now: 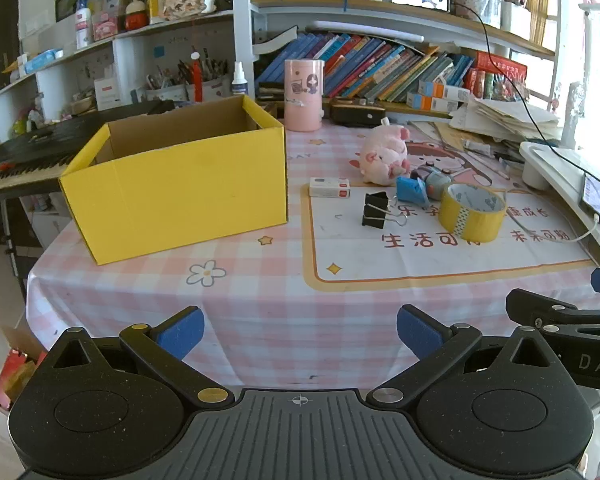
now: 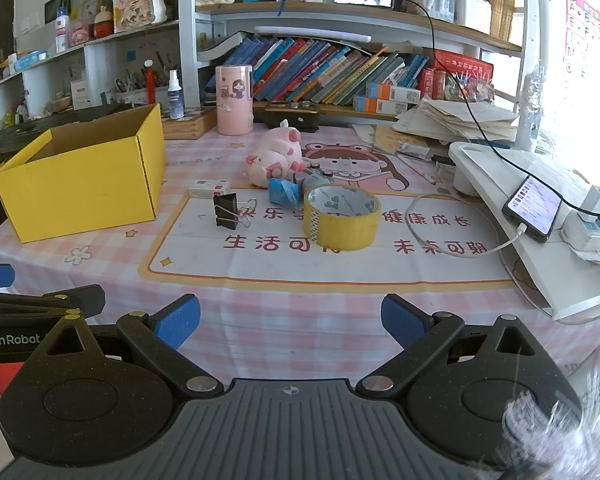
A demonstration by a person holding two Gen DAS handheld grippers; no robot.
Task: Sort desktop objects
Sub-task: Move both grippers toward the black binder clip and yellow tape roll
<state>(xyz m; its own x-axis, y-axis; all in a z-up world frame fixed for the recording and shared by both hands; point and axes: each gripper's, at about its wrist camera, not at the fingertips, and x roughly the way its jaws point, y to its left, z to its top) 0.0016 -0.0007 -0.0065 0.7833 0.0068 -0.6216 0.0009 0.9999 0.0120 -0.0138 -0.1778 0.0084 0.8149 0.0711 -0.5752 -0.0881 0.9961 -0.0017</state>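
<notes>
An open yellow cardboard box (image 1: pixel 176 188) (image 2: pixel 80 184) stands on the left of the table. To its right lie a small white eraser box (image 1: pixel 330 187) (image 2: pixel 209 189), a black binder clip (image 1: pixel 375 210) (image 2: pixel 226 211), a blue wrapped item (image 1: pixel 411 190) (image 2: pixel 283 191), a yellow tape roll (image 1: pixel 471 212) (image 2: pixel 340 216) and a pink plush pig (image 1: pixel 384 154) (image 2: pixel 274 158). My left gripper (image 1: pixel 300 330) is open and empty at the table's near edge. My right gripper (image 2: pixel 290 320) is open and empty, beside it.
A pink cylinder tin (image 1: pixel 303 94) (image 2: pixel 234 99) stands at the back. A white stand (image 2: pixel 540 240) with a phone (image 2: pixel 534 206) and charging cable sits at the right. Book shelves line the back. A keyboard (image 1: pixel 20 160) lies left of the box.
</notes>
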